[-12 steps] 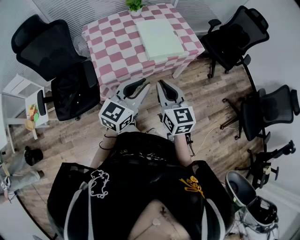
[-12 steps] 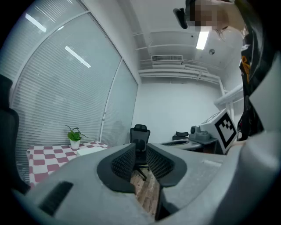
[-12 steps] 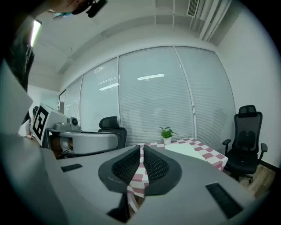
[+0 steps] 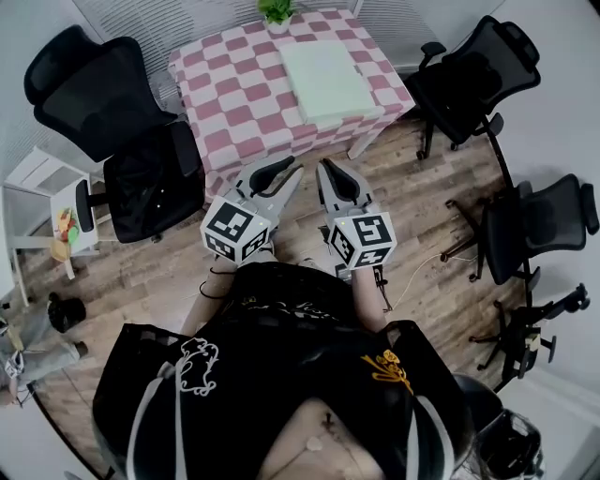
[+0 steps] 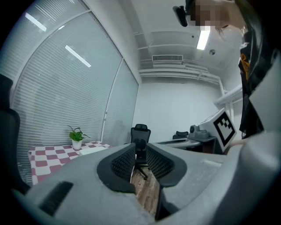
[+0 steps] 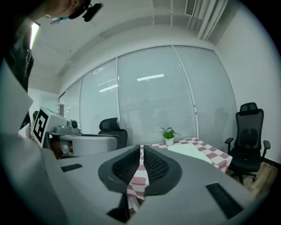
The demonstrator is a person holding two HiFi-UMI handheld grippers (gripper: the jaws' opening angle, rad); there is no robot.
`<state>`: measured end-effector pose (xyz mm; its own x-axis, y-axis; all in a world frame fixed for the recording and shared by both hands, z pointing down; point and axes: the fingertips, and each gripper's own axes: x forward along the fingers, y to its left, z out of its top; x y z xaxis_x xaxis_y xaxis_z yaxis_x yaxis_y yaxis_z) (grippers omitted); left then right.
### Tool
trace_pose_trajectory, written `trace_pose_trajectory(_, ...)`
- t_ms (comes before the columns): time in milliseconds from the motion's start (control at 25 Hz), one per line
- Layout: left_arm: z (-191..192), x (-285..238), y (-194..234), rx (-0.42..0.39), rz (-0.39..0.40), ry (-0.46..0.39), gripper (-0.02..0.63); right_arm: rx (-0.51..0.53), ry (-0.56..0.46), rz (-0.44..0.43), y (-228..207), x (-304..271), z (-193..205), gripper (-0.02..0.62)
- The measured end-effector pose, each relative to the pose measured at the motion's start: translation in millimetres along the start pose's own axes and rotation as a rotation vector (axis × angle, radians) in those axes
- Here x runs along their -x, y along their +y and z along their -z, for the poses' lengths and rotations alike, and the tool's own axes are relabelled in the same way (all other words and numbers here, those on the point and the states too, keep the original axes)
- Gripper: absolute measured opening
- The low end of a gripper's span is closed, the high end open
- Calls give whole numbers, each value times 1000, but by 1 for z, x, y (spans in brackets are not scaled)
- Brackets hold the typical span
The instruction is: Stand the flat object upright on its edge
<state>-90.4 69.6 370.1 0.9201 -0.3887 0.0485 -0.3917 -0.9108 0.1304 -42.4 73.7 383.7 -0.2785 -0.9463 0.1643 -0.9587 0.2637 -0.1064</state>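
A flat pale green slab point(image 4: 326, 80) lies on the pink-and-white checked table point(image 4: 234, 94), toward its right side; it also shows as a pale strip point(image 6: 193, 148) in the right gripper view. My left gripper point(image 4: 292, 172) and right gripper point(image 4: 322, 169) hang side by side over the wooden floor, short of the table's near edge. Both are shut with nothing between their jaws. In the left gripper view the jaws point(image 5: 137, 151) point past the table at a black chair.
A small potted plant point(image 4: 276, 11) stands at the table's far edge. Black office chairs stand left of the table point(image 4: 112, 122) and to the right point(image 4: 469, 75), point(image 4: 539, 220). A white side stand point(image 4: 56, 220) with small items is at the far left. A cable point(image 4: 422, 272) trails on the floor.
The view has shifted slightly; both grippers stay shut in about the same place in front of the table.
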Motion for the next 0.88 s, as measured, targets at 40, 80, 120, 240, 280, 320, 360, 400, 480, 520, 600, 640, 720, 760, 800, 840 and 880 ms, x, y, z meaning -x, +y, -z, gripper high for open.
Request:
trace_pose_trajectory(40,-1,1,3,-3,0,0,83,0,1,-1,1,-3,0,29)
trace_pose_trajectory(80,-1,1,7,-6,0,0,83,-1,1,-2,2,-7,0,29)
trace_pose_trajectory(120,-2,2,11,-9,0,0,83,-1,0,-3,4,-10,-1,29)
trace_pose_trajectory(240,-3,5,22,-20,4,5,83,-1,-4,2,8,-19,-2,29)
trace_pose_trajectory(280,-3,5,26,-23,7,7,83,-1,-6,6,9,-22,-2,29)
trace_pose_trajectory(320,-3,6,30,-27,11,10,83,-2,-8,11,9,-25,-3,29)
trace_pose_trajectory(360,-3,7,34,-32,15,13,83,-3,-10,17,10,-29,-3,29)
trace_pose_trajectory(400,-2,8,38,-37,20,17,83,-6,-13,24,11,-31,-3,29)
trace_pose_trajectory(480,0,10,45,-47,30,26,83,-11,-17,42,13,-35,-1,29)
trace_pose_trajectory(520,2,11,48,-49,35,29,83,-13,-16,50,13,-36,1,29)
trace_pose_trajectory(600,6,13,53,-43,44,32,83,-13,-5,64,15,-39,6,29)
trace_pose_trajectory(640,8,14,56,-36,48,34,83,-13,4,70,17,-39,9,29)
trace_pose_trajectory(720,14,15,59,-22,58,42,83,-16,22,82,18,-40,15,29)
trace_pose_trajectory(760,16,14,60,-17,65,47,83,-19,29,89,18,-40,18,29)
trace_pose_trajectory(800,19,13,60,-13,72,52,83,-22,34,96,17,-40,19,29)
trace_pose_trajectory(840,20,11,60,-10,80,55,83,-24,37,103,16,-39,20,29)
trace_pose_trajectory(880,22,9,60,-6,87,58,83,-25,40,111,14,-39,21,29)
